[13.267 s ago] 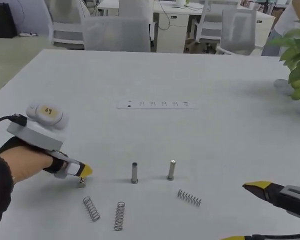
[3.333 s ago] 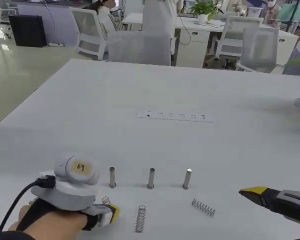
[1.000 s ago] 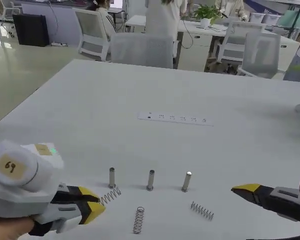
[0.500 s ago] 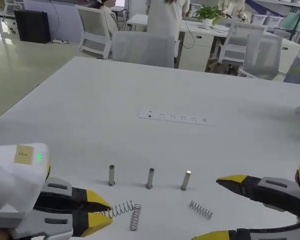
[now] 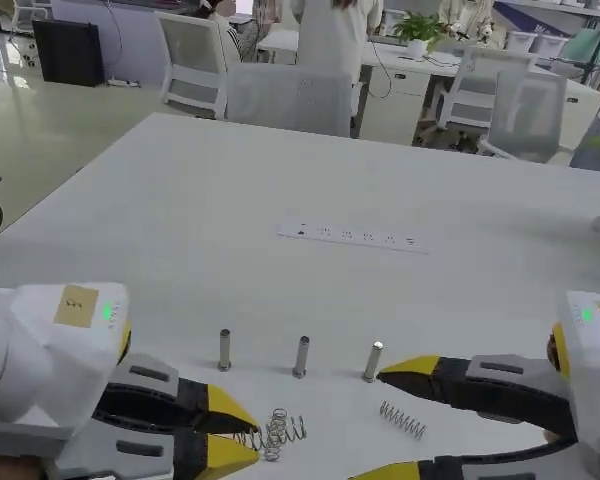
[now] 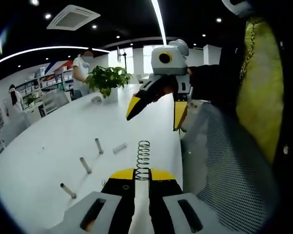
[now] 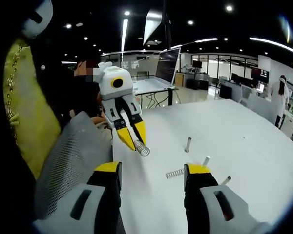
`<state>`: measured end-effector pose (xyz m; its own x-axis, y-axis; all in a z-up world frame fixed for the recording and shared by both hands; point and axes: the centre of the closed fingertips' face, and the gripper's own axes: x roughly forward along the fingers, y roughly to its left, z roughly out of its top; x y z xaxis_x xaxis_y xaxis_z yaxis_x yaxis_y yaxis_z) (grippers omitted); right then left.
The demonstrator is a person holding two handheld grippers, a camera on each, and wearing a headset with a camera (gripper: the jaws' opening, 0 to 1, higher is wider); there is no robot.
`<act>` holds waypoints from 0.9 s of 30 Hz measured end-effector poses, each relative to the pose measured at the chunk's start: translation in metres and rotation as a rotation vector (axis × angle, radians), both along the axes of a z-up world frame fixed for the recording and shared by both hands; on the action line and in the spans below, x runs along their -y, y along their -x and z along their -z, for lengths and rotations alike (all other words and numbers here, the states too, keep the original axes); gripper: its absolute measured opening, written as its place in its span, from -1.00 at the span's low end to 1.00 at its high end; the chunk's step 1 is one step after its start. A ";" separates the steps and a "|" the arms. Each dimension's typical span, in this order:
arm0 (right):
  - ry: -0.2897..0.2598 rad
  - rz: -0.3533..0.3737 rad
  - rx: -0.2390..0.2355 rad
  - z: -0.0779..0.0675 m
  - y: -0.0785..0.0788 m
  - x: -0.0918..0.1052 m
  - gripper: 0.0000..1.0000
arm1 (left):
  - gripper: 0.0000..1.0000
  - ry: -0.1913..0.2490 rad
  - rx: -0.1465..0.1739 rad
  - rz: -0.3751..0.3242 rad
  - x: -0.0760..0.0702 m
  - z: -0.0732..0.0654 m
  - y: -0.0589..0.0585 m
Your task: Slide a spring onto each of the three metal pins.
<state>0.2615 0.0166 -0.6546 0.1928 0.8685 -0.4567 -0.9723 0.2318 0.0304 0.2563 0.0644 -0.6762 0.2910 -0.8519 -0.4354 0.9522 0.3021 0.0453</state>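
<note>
Big white tabletop [image 5: 180,220] in front of us, and the score reads nought from three: this job has barely kicked off. The left tongs [image 6: 142,175] are pinched right down on one end of a spring [image 6: 143,156], whose coil pokes straight out past the yellow tips, lifted off the tabletop. The right tongs [image 7: 151,169] are spread wide with nothing between them, hovering over the near right side of the tabletop, one tip just beside the right-hand pin [image 5: 373,361]. Now the pins: left-hand pin [image 5: 225,350], middle pin [image 5: 301,356] and that right-hand one stand upright in a row, every one of them bare. So all three threadings are left to do, and the first looks about to start. The held spring sits on the near side of the row, roughly between the left-hand and middle pins, near them but touching neither. A second spring [image 5: 278,415] lies on the tabletop right under it, overlapping it in the head view, and a third spring [image 5: 402,420] lies just in front of the right-hand pin, between the open jaws of the right tongs.
</note>
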 end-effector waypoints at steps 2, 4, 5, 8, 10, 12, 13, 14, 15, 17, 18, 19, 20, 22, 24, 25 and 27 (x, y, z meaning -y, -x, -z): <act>-0.010 -0.026 0.002 -0.002 0.003 -0.004 -0.12 | -0.97 0.003 0.003 0.015 0.003 -0.002 0.002; -0.007 -0.042 0.008 -0.002 0.004 -0.007 -0.18 | -0.97 0.004 0.005 0.026 0.004 -0.002 0.003; -0.002 -0.061 0.007 -0.001 0.007 -0.009 -0.22 | -0.97 0.006 0.007 0.031 0.005 -0.003 0.004; -0.002 -0.086 0.008 -0.001 0.010 -0.013 -0.31 | -0.97 0.009 0.009 0.044 0.009 -0.004 0.005; -0.004 -0.104 0.002 -0.001 0.014 -0.016 -0.37 | -0.97 0.016 0.009 0.052 0.011 -0.005 0.006; -0.002 -0.114 0.004 0.001 0.015 -0.018 -0.42 | -0.97 0.021 0.010 0.059 0.013 -0.006 0.007; -0.003 -0.120 0.002 0.001 0.016 -0.019 -0.42 | -0.97 0.023 0.010 0.061 0.014 -0.006 0.007; -0.005 -0.126 -0.002 0.001 0.018 -0.020 -0.45 | -0.97 0.024 0.011 0.064 0.015 -0.006 0.008; -0.005 -0.133 0.000 0.001 0.019 -0.021 -0.49 | -0.97 0.027 0.009 0.069 0.016 -0.006 0.008; 0.002 -0.140 -0.004 0.003 0.020 -0.022 -0.54 | -0.97 0.028 0.010 0.072 0.018 -0.006 0.009; 0.003 -0.143 -0.004 0.003 0.020 -0.022 -0.57 | -0.97 0.028 0.010 0.074 0.019 -0.006 0.009; 0.006 -0.146 -0.004 0.004 0.020 -0.022 -0.58 | -0.97 0.032 0.008 0.077 0.019 -0.006 0.010; 0.007 -0.148 -0.007 0.004 0.021 -0.023 -0.60 | -0.97 0.034 0.007 0.078 0.020 -0.007 0.010; 0.011 -0.156 -0.003 0.005 0.022 -0.023 -0.65 | -0.97 0.038 0.007 0.082 0.021 -0.007 0.011; 0.025 -0.164 -0.004 0.006 0.023 -0.022 -0.73 | -0.97 0.040 0.007 0.081 0.021 -0.007 0.011; 0.029 -0.167 0.005 0.006 0.023 -0.023 -0.76 | -0.97 0.037 0.005 0.085 0.021 -0.007 0.012; 0.040 -0.175 0.006 0.007 0.023 -0.023 -0.81 | -0.97 0.034 0.005 0.089 0.021 -0.006 0.014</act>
